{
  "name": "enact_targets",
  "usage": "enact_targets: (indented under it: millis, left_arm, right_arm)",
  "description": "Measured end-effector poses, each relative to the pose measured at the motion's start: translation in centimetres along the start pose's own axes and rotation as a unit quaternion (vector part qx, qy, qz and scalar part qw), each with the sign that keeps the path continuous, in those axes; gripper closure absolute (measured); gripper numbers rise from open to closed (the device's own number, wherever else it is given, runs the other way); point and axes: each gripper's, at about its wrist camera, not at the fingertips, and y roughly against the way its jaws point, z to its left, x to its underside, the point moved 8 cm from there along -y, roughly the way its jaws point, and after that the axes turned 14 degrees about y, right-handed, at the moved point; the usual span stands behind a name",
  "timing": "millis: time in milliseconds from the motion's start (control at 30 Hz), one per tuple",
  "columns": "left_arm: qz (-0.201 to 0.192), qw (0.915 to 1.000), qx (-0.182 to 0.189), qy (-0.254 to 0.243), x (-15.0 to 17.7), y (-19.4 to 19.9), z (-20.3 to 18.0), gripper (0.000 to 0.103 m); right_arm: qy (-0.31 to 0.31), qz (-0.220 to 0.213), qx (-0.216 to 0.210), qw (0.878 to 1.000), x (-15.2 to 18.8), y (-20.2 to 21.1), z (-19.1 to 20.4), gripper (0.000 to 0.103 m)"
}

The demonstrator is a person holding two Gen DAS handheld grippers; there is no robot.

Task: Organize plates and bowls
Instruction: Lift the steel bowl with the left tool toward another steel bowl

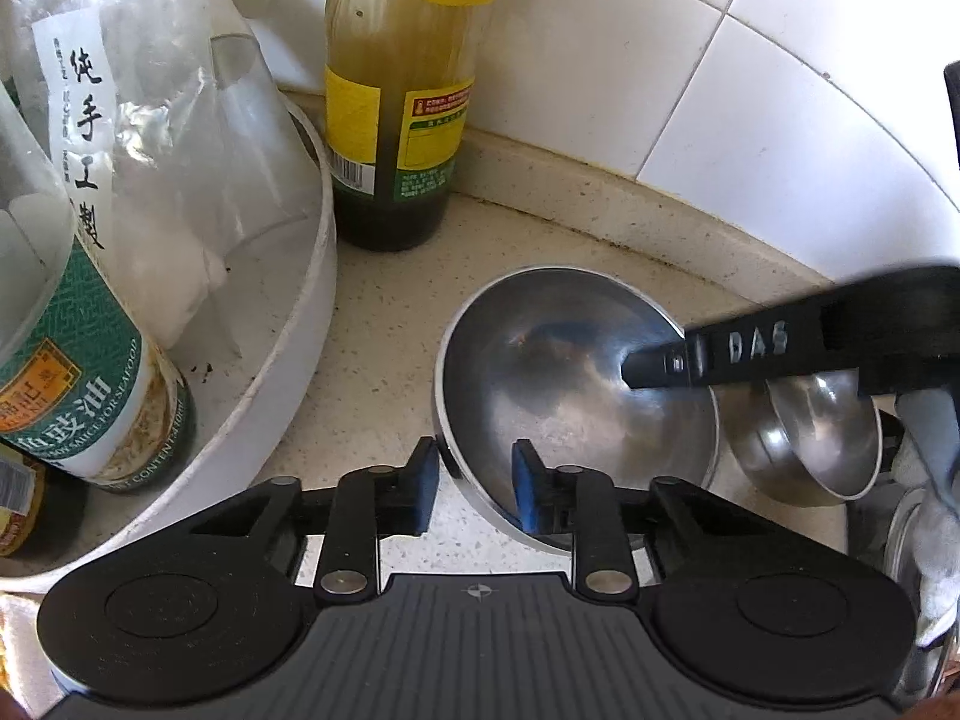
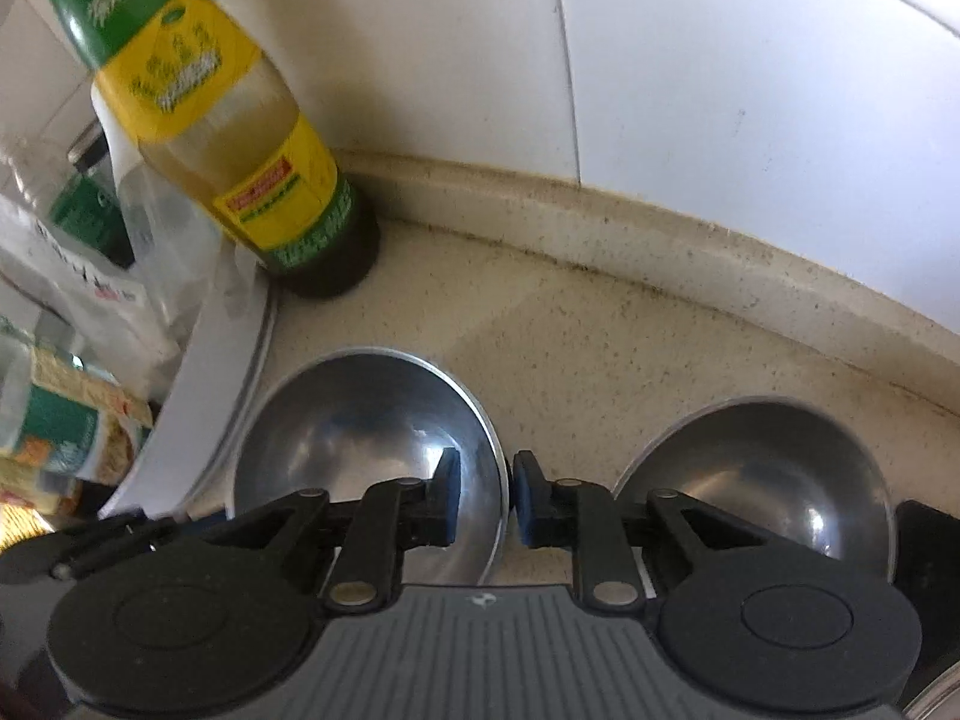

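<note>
A steel bowl (image 1: 570, 384) stands on the speckled counter; it also shows in the right wrist view (image 2: 366, 414). My left gripper (image 1: 474, 483) straddles its near rim, one finger outside and one inside, with a gap left. My right gripper (image 2: 487, 495) straddles the bowl's right rim, pads close to the rim; from the left wrist view its black finger (image 1: 720, 354) reaches into the bowl. A second steel bowl (image 2: 762, 480) stands to the right, and also shows in the left wrist view (image 1: 822, 444).
A white round tray (image 1: 300, 324) at left holds sauce bottles and plastic bags. A yellow-labelled bottle (image 1: 396, 120) stands by the tiled wall (image 1: 660, 60); it also shows in the right wrist view (image 2: 252, 144). A cloth (image 1: 930, 480) lies at the far right.
</note>
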Motion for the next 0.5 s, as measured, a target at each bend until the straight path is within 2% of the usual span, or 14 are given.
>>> enact_targets:
  millis: [267, 500]
  left_arm:
    - [-0.013, 0.9999, -0.002, 0.000, -0.2, 1.1, 0.1, 0.071]
    - [-0.031, 0.9993, 0.019, -0.009, -0.3, 3.4, -1.0, 0.070]
  right_arm:
    - [-0.006, -0.019, -0.013, 1.000, -0.3, 2.0, 0.3, 0.068]
    - [-0.012, -0.037, -0.007, 0.999, 0.2, 5.2, -0.2, 0.068]
